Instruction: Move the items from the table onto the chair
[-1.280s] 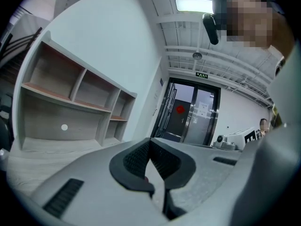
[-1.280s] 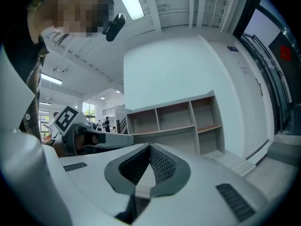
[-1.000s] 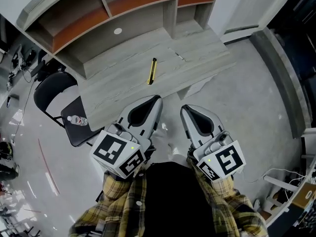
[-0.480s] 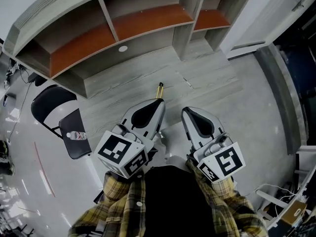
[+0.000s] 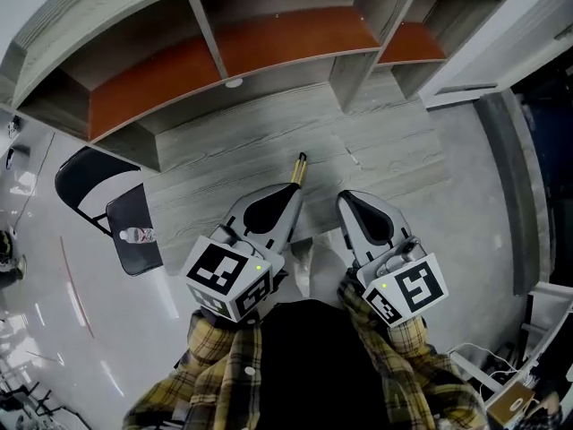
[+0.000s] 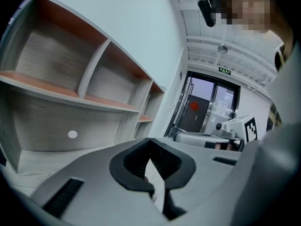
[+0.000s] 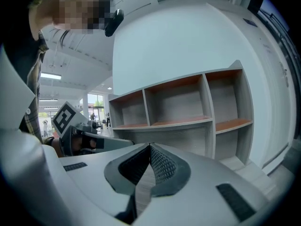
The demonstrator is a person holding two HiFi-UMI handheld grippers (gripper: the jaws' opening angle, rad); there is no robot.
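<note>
Jaws of left gripper (image 5: 290, 187) were pressed together, pen (image 5: 300, 166) on tabletop (image 5: 224, 155) just ahead of them, jaws of right gripper (image 5: 346, 196) alongside, also closed.

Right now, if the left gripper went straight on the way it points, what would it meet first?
Probably the slim yellow-and-black tool lying on the table, just beyond the left gripper in the head view. Height is unclear: passing above it, the gripper would reach the shelf unit behind.
</note>
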